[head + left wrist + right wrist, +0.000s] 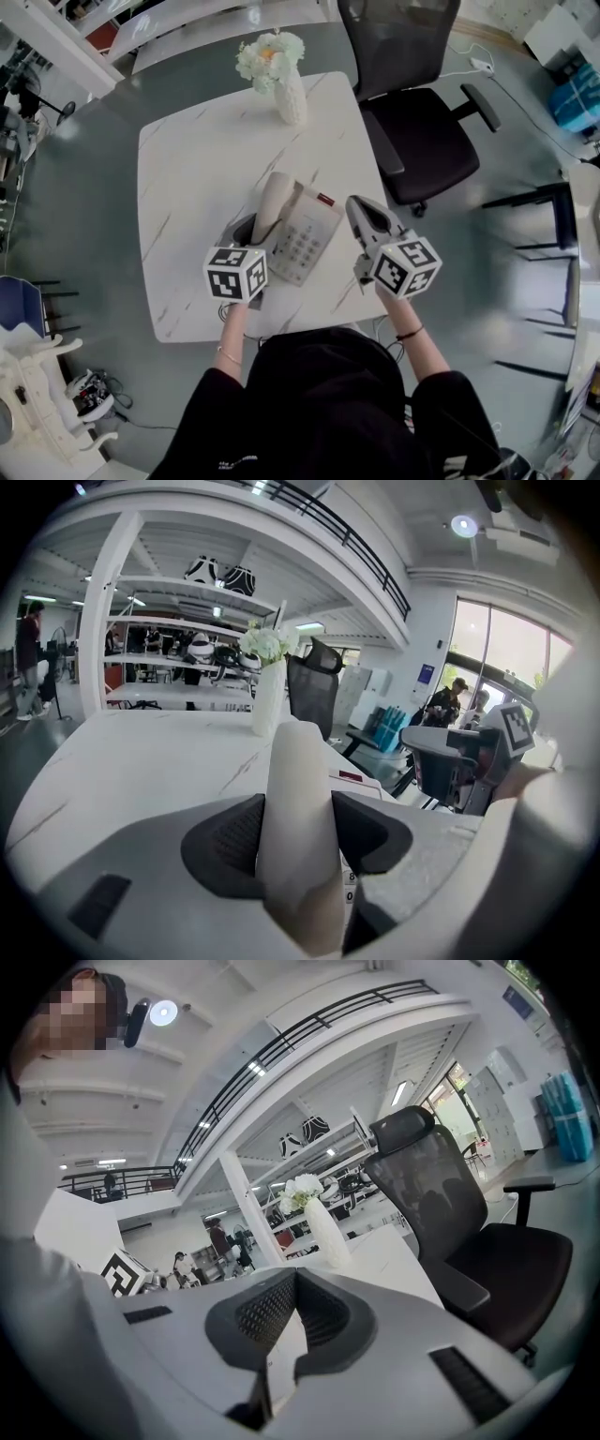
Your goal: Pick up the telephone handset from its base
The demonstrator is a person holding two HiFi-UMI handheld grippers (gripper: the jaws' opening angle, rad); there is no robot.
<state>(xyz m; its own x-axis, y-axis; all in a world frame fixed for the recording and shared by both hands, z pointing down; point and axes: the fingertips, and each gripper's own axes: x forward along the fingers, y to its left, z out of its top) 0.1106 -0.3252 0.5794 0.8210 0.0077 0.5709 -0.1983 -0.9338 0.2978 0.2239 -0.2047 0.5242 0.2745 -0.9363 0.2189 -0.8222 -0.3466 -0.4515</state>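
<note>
A cream telephone handset (274, 202) slants up over the left side of its keypad base (305, 246) on the white marble table (197, 159). My left gripper (255, 228) is shut on the handset's near end. In the left gripper view the dark pads press both sides of the handset (298, 808), and the base's red label (349, 776) shows behind it. My right gripper (361, 214) hovers just right of the base. Its jaws meet with nothing between them, as the right gripper view shows (293, 1279).
A white vase of flowers (289, 94) stands at the table's far edge. A black office chair (422, 131) sits beyond the table's right corner. Grey floor surrounds the table, with shelving at the left.
</note>
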